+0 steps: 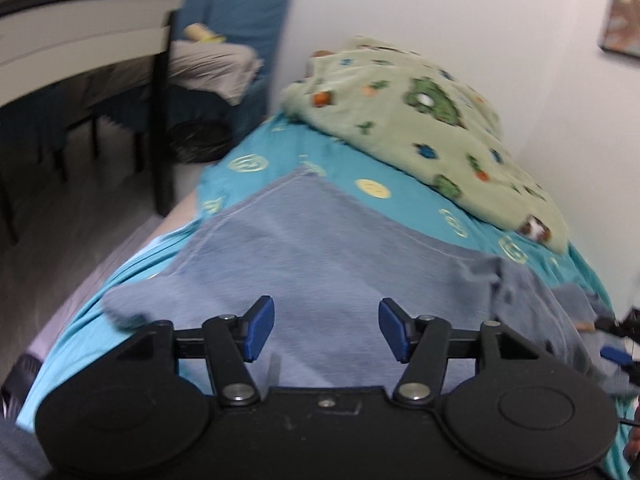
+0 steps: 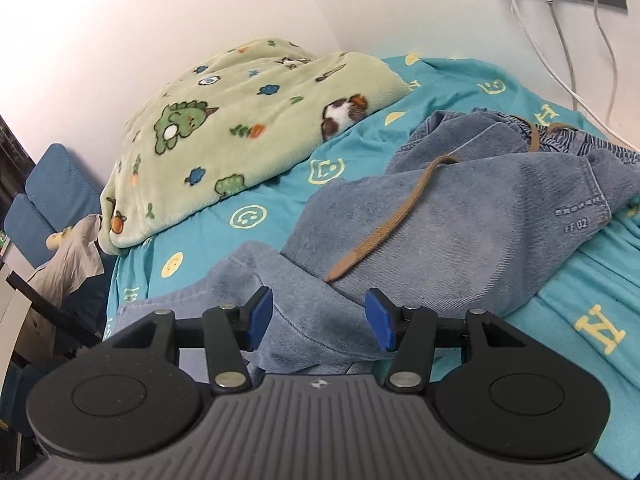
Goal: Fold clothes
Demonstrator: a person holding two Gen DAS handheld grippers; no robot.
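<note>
**Jeans fold: both grippers empty, grab points not taken yet**

Jeans (image 2: 460,216) lie on the bed's teal sheet (image 2: 560,320), just beside the green dinosaur blanket (image 2: 240,128) on the side away from the wall. All positions below are relative to that blanket.

- Left gripper (image 1: 326,328): jaws spread, nothing between them. It hovers over the flat leg panel (image 1: 320,248), which runs out toward the blanket's far end. View is motion-blurred; contact with the cloth can't be confirmed.
- Right gripper (image 2: 318,318): jaws spread, nothing pinched. A raised fold of denim (image 2: 304,304) sits in the gap between the pads, at the blanket's near end.
- Waist end is bunched, farther from the blanket's near end, with a tan drawstring (image 2: 384,228) trailing loose across the top.

How to do it well, my read:
- Flatten the bunched waist first; folding over that lump will give a crooked stack.
- Pinch at seams or hem, both layers, not a single ply.
- Keep the drawstring out of the jaws, tuck it inside the fold.
- Move both grippers together, cloth taut between them, so the sheet doesn't drag along.
- Risk: soft denim will slip from a shallow grip.
</note>
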